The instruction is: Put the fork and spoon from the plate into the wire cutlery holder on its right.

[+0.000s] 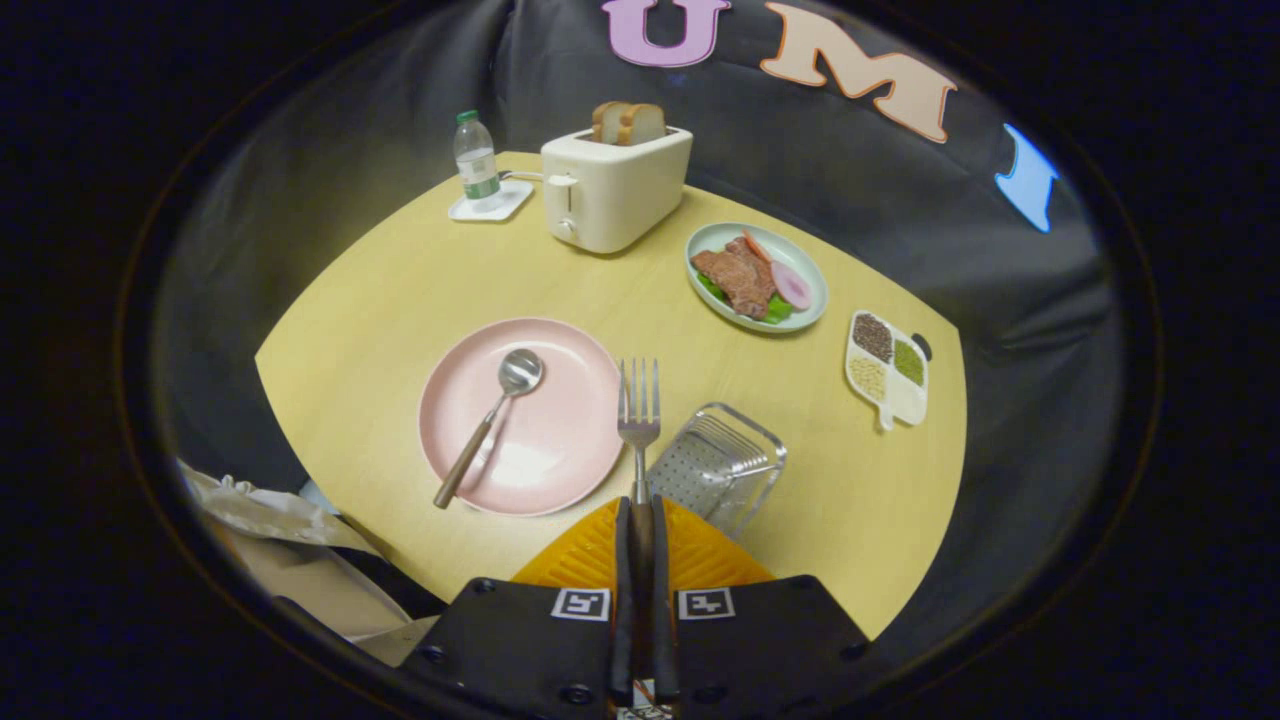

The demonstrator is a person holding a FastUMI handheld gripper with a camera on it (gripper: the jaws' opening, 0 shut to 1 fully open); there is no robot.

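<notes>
My gripper (640,515) is shut on the fork (639,408), clamping its wooden handle between both fingers. The fork's tines point straight ahead, held in the air above the gap between the pink plate (560,400) and the wire cutlery holder (718,465). A spoon (490,423) with a wooden handle lies on the pink plate, bowl toward the far side and handle reaching over the near left rim. The holder stands on the table just right of the plate, just ahead and to the right of my fingers.
On the yellow table (400,290), beyond the plate, stand a white toaster (612,188) with bread, a water bottle (477,160) on a coaster, a plate of food (757,277) and a divided dish of grains (887,367). Crumpled cloth (270,510) lies at the near left.
</notes>
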